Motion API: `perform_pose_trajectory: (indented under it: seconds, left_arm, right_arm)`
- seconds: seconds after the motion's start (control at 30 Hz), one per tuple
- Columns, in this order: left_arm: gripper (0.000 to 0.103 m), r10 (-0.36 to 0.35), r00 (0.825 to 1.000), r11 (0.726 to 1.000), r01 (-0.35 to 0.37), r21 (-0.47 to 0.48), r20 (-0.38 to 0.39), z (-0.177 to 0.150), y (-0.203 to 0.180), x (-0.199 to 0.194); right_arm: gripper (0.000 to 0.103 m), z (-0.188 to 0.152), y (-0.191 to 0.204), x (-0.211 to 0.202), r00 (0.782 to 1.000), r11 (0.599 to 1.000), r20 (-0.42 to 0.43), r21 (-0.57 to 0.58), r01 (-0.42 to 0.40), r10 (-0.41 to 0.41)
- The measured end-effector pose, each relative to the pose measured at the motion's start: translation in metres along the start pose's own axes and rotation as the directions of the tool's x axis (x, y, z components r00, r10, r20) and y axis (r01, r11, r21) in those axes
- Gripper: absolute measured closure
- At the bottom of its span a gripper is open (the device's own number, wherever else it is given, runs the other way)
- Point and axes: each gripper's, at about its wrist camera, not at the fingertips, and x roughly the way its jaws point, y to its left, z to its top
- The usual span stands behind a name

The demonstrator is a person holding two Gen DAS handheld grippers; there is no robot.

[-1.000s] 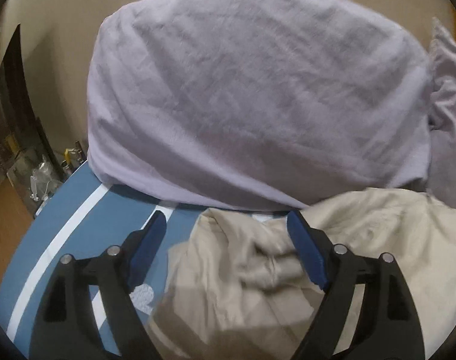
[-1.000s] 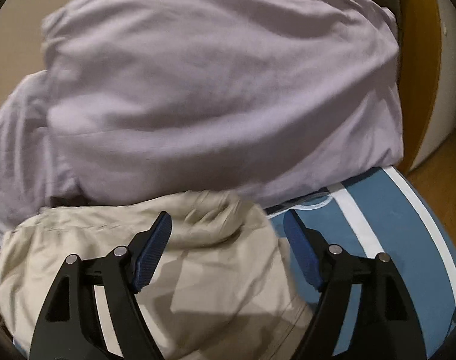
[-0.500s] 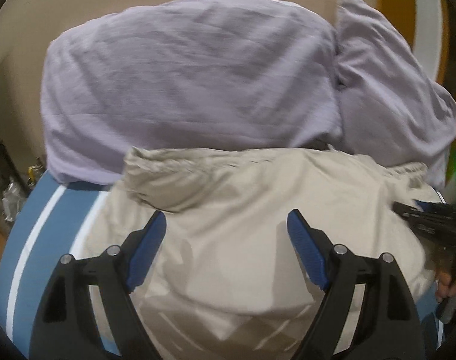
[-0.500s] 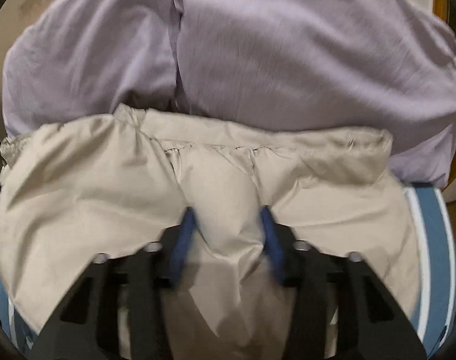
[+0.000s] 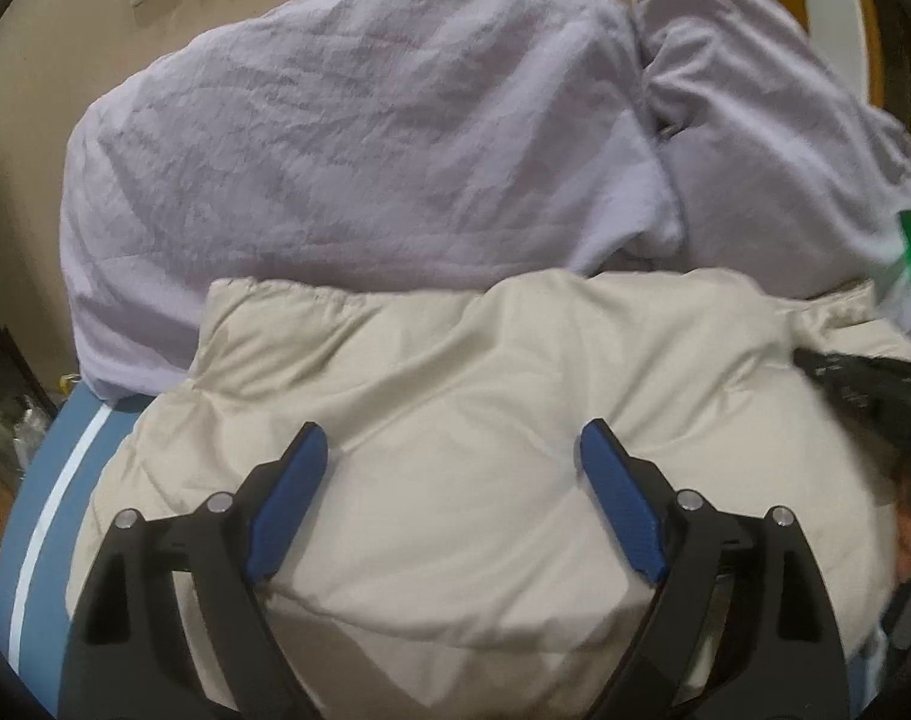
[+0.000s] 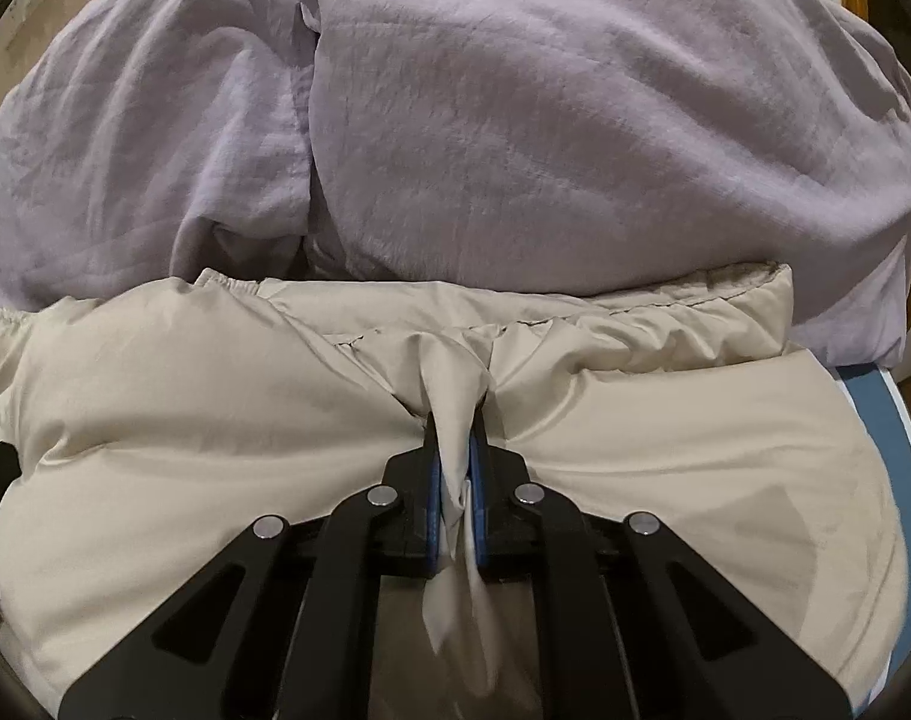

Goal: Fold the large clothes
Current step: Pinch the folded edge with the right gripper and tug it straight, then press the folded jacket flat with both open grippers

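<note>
Pinching a ridge of cloth, the right hand-held gripper (image 6: 455,450) has just been closing and now has its blue pads pressed tight on a bunched fold of the beige padded jacket (image 6: 185,420), a little below the elasticated hem that runs along the garment's far edge. A second ago those jaws stood wide over loose, crumpled cloth; now the jacket lies spread broad across the blue bed cover with white stripes (image 5: 41,516), its far edge butting against the lilac duvet (image 5: 335,138) heaped behind it.

The left hand-held gripper (image 5: 455,456) has nothing in it: its jaws stand wide apart, having eased slightly wider, and hover over the jacket's smooth middle. At the right edge of the left wrist view the other gripper shows on the cloth.

So one side is secured and the other is not. I judge the fold barely begun; the left needs its own grip before both can lift and turn the jacket over.
</note>
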Motion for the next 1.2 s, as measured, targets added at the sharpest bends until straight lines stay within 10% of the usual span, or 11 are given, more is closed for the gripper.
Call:
perform_pose_trajectory:
  seconds: [0.6,0.77,1.2]
  left_arm:
    - [0.015,0.054,0.996,0.994,-0.06,-0.088,-0.073,0.004,0.011,0.052]
    - [0.015,0.053,0.996,0.996,-0.058,-0.067,-0.075,0.003,0.023,0.037]
    - [0.015,0.205,0.979,0.977,-0.205,-0.063,-0.017,0.041,0.067,0.033]
  right_arm:
    - [0.08,0.011,0.01,0.035,0.998,0.997,-0.001,-0.029,0.068,-0.069]
    - [0.032,0.016,0.008,0.016,1.0,1.0,0.003,-0.008,0.026,-0.026]
    - [0.031,0.029,0.088,-0.008,0.989,0.991,0.075,-0.049,-0.124,0.128]
